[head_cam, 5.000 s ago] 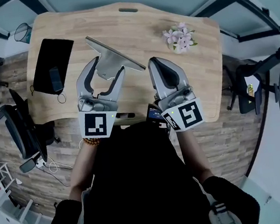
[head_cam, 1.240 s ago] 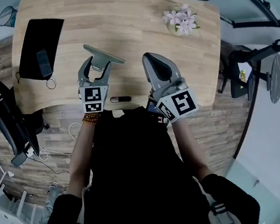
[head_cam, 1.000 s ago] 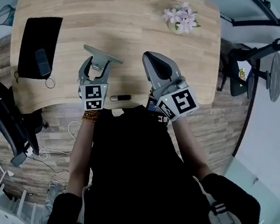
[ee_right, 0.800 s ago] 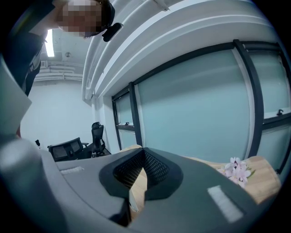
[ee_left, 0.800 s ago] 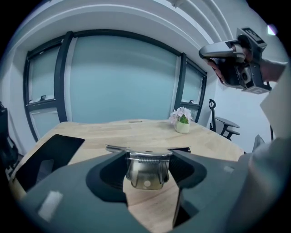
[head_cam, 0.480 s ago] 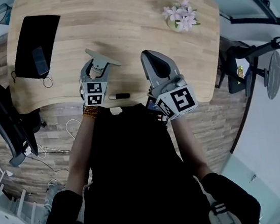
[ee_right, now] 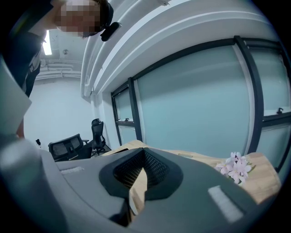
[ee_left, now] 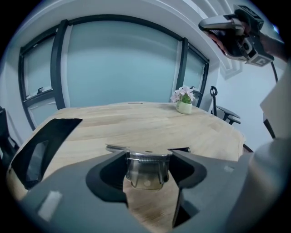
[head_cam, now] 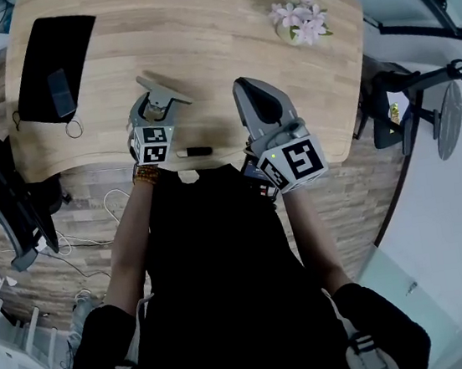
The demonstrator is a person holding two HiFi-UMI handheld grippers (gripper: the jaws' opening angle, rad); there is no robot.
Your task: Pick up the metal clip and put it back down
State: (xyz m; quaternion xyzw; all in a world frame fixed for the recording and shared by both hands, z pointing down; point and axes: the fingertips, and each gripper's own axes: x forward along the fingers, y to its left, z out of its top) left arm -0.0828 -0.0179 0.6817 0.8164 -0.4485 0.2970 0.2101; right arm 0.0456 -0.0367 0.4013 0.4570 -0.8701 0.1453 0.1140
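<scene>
Left gripper (head_cam: 156, 110) is clamped on the metal clip (ee_left: 144, 175), low over the desk (head_cam: 193, 24) near its front edge, left of centre; contact cannot be confirmed. Right gripper (ee_right: 144, 154) is closed and empty. Recommend lowering level until the clip seats, then releasing gently.

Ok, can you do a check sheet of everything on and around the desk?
Surface: wooden table, bare in the middle.
Job's things: metal clip, between the left hand-held gripper jaws.
Clutter: black mat with phone, flower pot, black pen by the near edge.
Grippers: left shut on the clip; right hand-held gripper shut, empty.
Cables: white cable on the floor.
Surroundings: office chairs, wood floor.
</scene>
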